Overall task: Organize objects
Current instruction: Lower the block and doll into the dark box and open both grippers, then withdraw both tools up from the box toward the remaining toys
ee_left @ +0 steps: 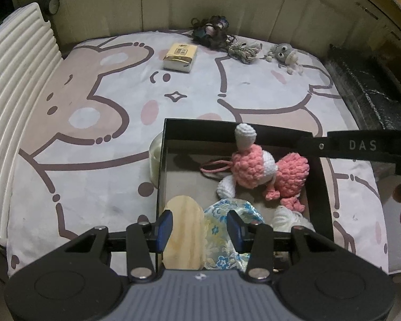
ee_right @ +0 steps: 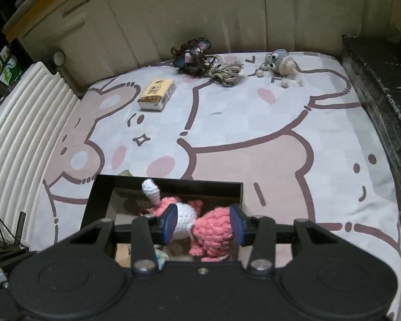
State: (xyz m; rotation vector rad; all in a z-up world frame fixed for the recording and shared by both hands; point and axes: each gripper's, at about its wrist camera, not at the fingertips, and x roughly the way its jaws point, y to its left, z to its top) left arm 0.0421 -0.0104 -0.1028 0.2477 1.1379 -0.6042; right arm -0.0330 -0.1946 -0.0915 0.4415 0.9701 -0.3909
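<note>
Yarn and brocade are filling a black box [ee_left: 161, 160] sitting on a cartoon-printed mat [ee_left: 99, 112]. Nearest the left gripper [ee_left: 199, 226], whose blue pads are standing partly apart and pressing on nothing, an oval wooden piece [ee_left: 184, 230] with pale grain is lying beside a floral brocade pouch [ee_left: 222, 214] and a tuft of white yarn [ee_left: 288, 216]. Past them a pink-and-white crochet toy [ee_left: 256, 171] is resting inside the box, its white knob poking over the far rim. The right gripper [ee_right: 203, 223] is hovering over that toy, jaws narrowly parted, pads flanking but not squeezing the knobbly pink body.

Only the left view is showing the wood, the pouch's full pattern, a cream jar [ee_left: 155, 157] against the box's outer wall, and the right tool's black arm crossing in.

Farther off on the mat, a yellow tissue pack [ee_right: 157, 94] is lying flat; at the far edge are a dark tangled bundle [ee_right: 192, 56], a braided cord knot [ee_right: 224, 73] and a grey crochet mouse [ee_right: 279, 64]. A ribbed white panel [ee_right: 21, 123] is lining the left side.
</note>
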